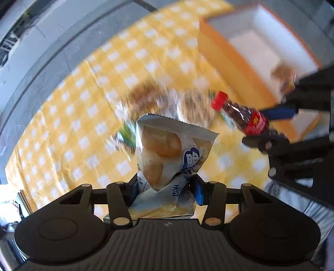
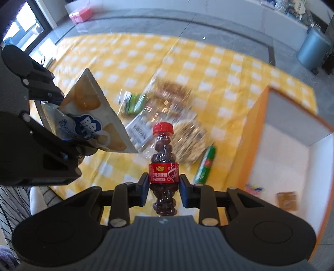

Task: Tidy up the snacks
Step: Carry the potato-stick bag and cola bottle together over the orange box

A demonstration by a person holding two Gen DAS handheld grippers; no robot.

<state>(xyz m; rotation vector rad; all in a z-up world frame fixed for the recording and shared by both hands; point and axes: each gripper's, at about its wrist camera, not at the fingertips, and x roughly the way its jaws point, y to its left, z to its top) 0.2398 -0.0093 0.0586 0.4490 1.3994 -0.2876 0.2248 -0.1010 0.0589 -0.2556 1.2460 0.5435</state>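
1. The left tongs (image 1: 165, 187) are clamped on a pale snack bag (image 1: 167, 154) near its lower end, so the bag stands up between the pads, well above the worktop (image 1: 62, 125).
2. The right tongs (image 2: 165, 187) are clamped across the red label of a small red-capped bottle (image 2: 163, 164) full of dark candies, cap pointing away from the holder.
3. The orange box (image 2: 256, 129), white inside, stands open to the right, already with a couple of small packets on its floor; I judge it the place both items are bound for.
4. Risk: the bag is pinched through crumpled film only, so a quick swing could let it slide or twist out.
5. Risk: the bottle is round and smooth; gripped at one narrow band, it could pivot or slip if tipped.
6. Risk: the two tongs are near each other, and heading for the same box they could knock together or clip its wall.
7. Left on the worktop: a green packet (image 2: 133, 102), clear-wrapped biscuits (image 2: 187, 141) and a green stick-shaped pack (image 2: 205, 164), lying close together.
8. The worktop wears a yellow-and-white check cloth; beyond it are grey floor, a window, a pink box (image 2: 80, 14) and a blue-grey bin (image 2: 313, 45).
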